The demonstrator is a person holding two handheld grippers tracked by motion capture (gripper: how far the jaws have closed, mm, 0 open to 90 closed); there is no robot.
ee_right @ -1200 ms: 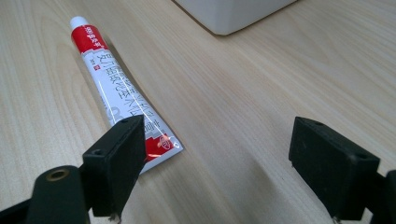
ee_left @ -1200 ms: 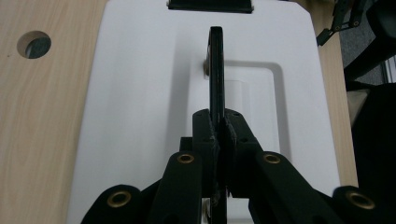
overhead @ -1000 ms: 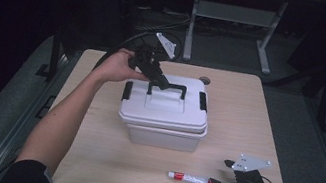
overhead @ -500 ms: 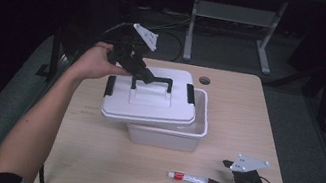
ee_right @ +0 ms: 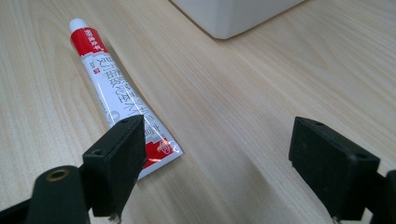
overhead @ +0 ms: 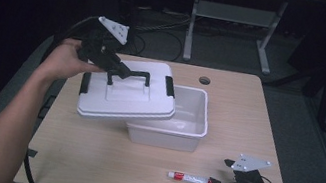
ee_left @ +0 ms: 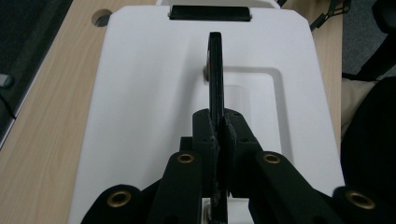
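Left gripper (overhead: 121,70) jaws pinching lid handle (ee_left: 215,70); right gripper (ee_right: 219,163) jaws spread, probably clear of tube (ee_right: 121,95)

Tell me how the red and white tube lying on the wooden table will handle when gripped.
The red and white tube looks soft-walled, so it would likely dent under the jaws. Its flat crimped end should stop rolling. Its glossy skin may slip. The right gripper stands open beside it.

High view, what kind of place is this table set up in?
Probably a lab or recording studio: a light wooden desk with a cable hole, loose black cables on the grey floor, dark surroundings, and a metal-legged table behind.
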